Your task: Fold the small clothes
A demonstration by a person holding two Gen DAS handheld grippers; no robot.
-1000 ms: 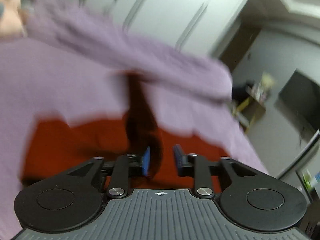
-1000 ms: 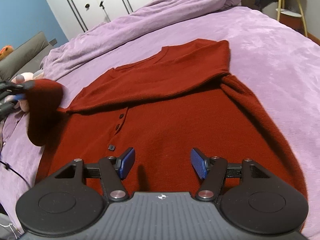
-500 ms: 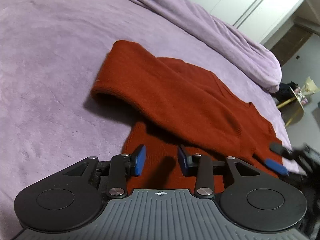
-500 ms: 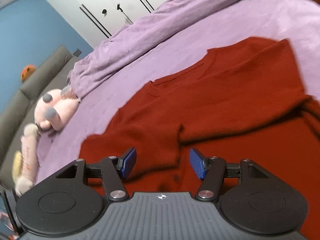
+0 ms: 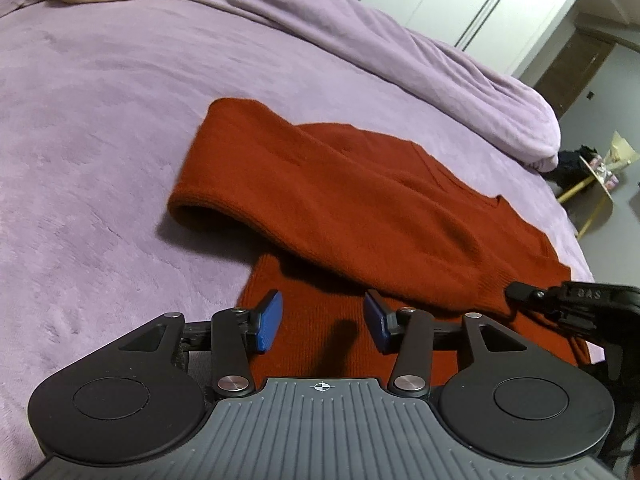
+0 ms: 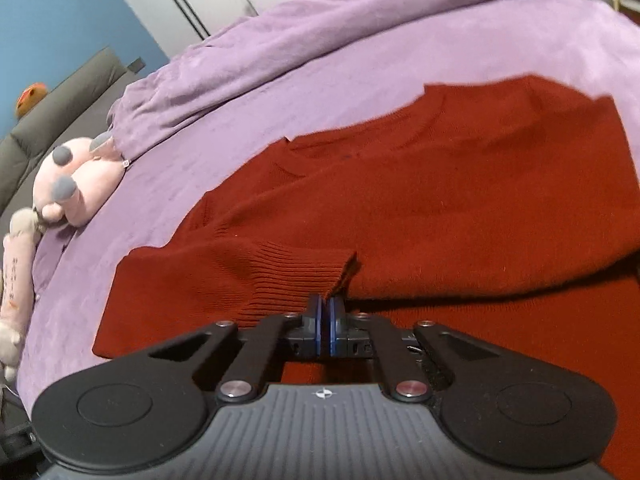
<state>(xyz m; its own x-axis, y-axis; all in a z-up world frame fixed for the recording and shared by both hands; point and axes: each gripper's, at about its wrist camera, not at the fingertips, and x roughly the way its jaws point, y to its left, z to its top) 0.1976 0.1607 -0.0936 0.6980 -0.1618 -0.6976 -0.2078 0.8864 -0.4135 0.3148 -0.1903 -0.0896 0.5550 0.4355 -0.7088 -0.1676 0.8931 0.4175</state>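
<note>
While fingers pinch the sweater, plush toy lies apart.

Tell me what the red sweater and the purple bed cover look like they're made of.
Red sweater: a soft matte knit, likely wool or acrylic; the cuff shows ribbing. Purple bed cover: probably plush fleece or velour, with a short brushed nap and faint sheen.

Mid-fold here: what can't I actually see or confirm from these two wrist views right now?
- Sweater hem: cut off in the left wrist view behind the left claw housing.
- Right claw grip: its pads meet at the cuff, but the pinched cloth is hidden.
- Buttons: covered by the folded sleeves, both views.
</note>
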